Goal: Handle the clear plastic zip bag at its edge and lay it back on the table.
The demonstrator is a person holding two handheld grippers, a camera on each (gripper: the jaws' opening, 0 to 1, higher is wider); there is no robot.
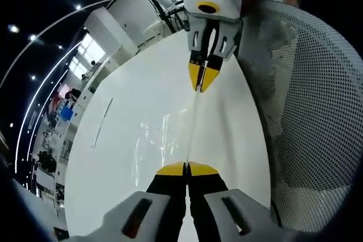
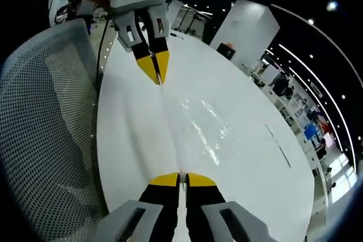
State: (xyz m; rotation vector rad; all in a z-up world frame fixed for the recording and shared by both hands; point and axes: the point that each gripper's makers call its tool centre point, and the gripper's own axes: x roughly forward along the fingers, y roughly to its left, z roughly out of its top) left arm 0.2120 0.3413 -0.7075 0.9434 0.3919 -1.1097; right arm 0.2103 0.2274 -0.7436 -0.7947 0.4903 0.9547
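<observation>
Over the table (image 1: 130, 100), left gripper view: left gripper (image 1: 186, 168) and, far, right gripper (image 1: 203, 77) clamp the bag (image 1: 191, 123) edge-on, stretched between them. Right gripper view: same hold. Held aloft, I judge; next, lower and release.

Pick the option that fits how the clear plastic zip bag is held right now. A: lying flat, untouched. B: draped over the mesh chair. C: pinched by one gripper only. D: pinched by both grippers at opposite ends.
D: the left gripper and right gripper each shut on an end of the clear plastic zip bag, stretched taut above the white table.
</observation>
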